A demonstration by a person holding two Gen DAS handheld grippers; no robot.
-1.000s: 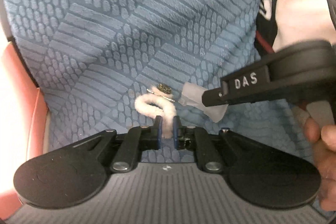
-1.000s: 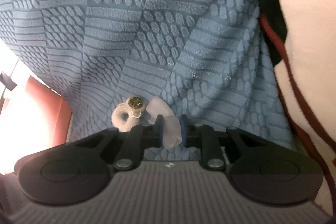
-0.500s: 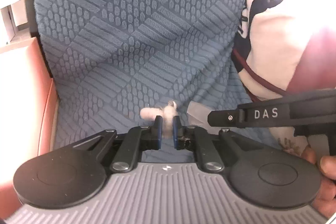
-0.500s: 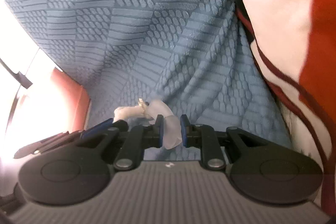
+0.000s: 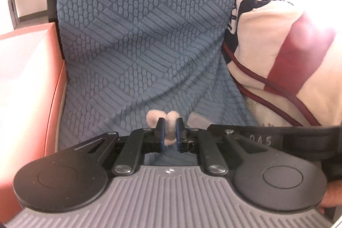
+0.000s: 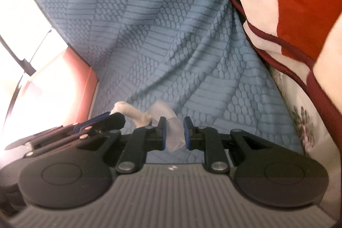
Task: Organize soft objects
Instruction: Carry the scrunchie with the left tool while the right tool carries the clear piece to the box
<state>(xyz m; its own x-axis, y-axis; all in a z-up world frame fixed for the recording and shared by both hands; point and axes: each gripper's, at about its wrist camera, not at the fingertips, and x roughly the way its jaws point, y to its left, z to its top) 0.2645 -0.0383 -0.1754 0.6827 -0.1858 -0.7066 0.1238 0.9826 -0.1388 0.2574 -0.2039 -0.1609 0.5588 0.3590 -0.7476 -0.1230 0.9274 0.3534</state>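
- Left wrist view: left gripper (image 5: 170,136) clamps the fluffy cream cord (image 5: 168,121) above the blue blanket (image 5: 139,35).
- Right gripper (image 6: 174,134) pinches the translucent white piece (image 6: 174,131); orange box (image 5: 53,82) at nine o'clock.

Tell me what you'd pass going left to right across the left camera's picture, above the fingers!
Pink box → blue blanket → white and red cloth.

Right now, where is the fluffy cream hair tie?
In the left wrist view the fluffy cream hair tie sits low and centre, pinched in the left gripper above the blue textured blanket, beside the right gripper.
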